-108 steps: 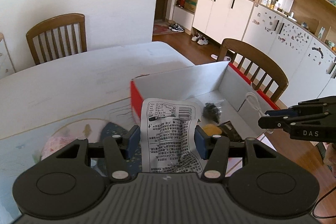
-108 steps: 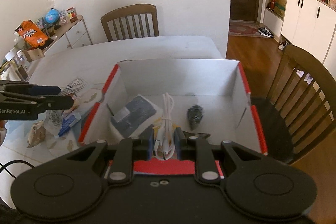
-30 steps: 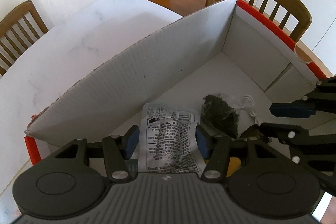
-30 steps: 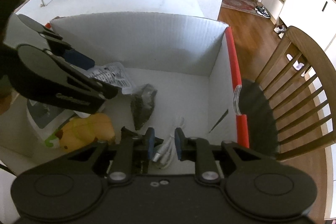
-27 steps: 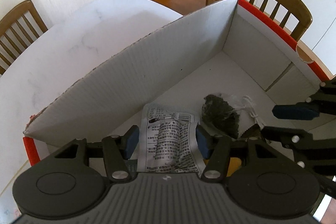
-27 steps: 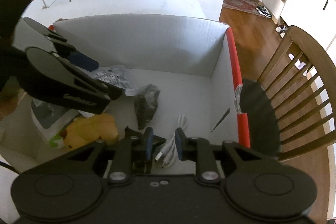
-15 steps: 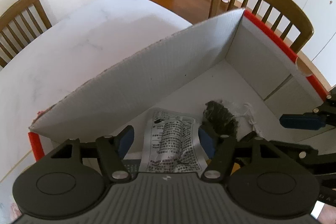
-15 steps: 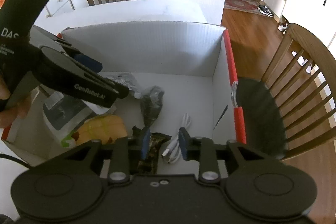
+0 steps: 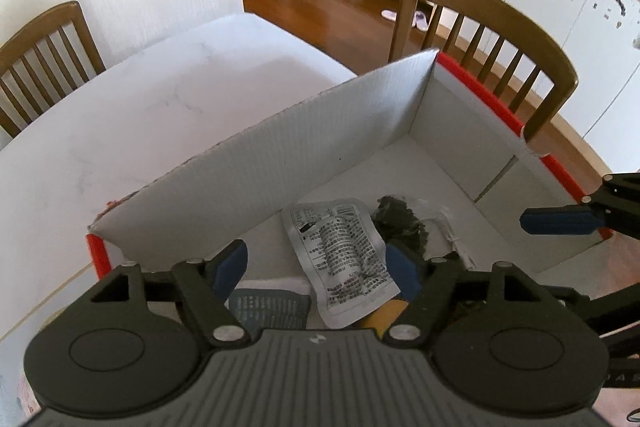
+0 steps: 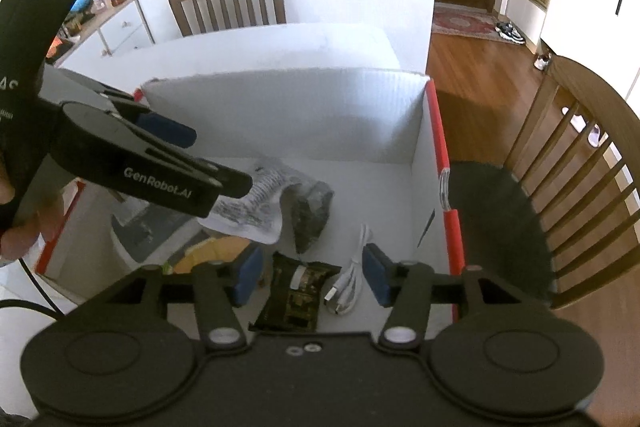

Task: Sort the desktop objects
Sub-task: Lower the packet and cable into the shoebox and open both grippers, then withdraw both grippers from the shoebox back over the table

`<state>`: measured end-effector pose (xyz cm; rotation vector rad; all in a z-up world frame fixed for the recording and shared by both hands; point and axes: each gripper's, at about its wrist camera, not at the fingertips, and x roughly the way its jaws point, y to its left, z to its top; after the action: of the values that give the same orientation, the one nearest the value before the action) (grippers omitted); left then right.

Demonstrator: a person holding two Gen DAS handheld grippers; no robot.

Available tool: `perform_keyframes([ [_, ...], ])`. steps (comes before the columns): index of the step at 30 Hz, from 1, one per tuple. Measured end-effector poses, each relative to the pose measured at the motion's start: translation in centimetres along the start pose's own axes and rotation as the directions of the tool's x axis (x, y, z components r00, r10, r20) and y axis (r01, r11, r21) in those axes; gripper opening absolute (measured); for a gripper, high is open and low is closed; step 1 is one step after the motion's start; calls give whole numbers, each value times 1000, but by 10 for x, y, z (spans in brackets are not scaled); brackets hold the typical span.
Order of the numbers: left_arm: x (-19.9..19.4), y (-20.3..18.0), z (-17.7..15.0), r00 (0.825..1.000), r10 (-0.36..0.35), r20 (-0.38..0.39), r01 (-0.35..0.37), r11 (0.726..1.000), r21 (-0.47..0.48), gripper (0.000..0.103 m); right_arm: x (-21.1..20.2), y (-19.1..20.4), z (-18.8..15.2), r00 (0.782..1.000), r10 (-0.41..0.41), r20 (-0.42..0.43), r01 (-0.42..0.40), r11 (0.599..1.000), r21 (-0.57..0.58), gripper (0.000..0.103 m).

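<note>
White surface, box full: both tongs opening over it with nothing gripped, right tongs nearest the cable, which lies long-axis toward 12 o'clock, left tongs above the packet.

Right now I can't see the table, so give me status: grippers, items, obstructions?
Left gripper and right gripper both opening, nothing held. Silver packet and white cable lie in the box. Nothing in the way.
</note>
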<state>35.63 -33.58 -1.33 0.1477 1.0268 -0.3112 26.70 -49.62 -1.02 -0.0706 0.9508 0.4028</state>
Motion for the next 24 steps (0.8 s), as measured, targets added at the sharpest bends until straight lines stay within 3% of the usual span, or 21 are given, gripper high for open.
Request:
perform_keyframes([
  [6, -19, 3, -12, 999, -20, 35, 20, 999, -24, 79, -17, 0, 0, 999, 28, 32, -28, 1000, 3, 58],
  [9, -31, 6, -18, 998, -31, 51, 33, 999, -40, 81, -24, 1, -1, 998, 40, 49, -41, 999, 8, 70],
  [20, -73, 3, -46, 989, -74, 131, 80, 996, -45, 87, -43, 9, -6, 993, 73, 92, -75, 997, 15, 71],
  [24, -88, 4, -58, 983, -89, 161, 98, 994, -48, 102, -49, 12, -8, 990, 88, 107, -90, 996, 13, 81],
])
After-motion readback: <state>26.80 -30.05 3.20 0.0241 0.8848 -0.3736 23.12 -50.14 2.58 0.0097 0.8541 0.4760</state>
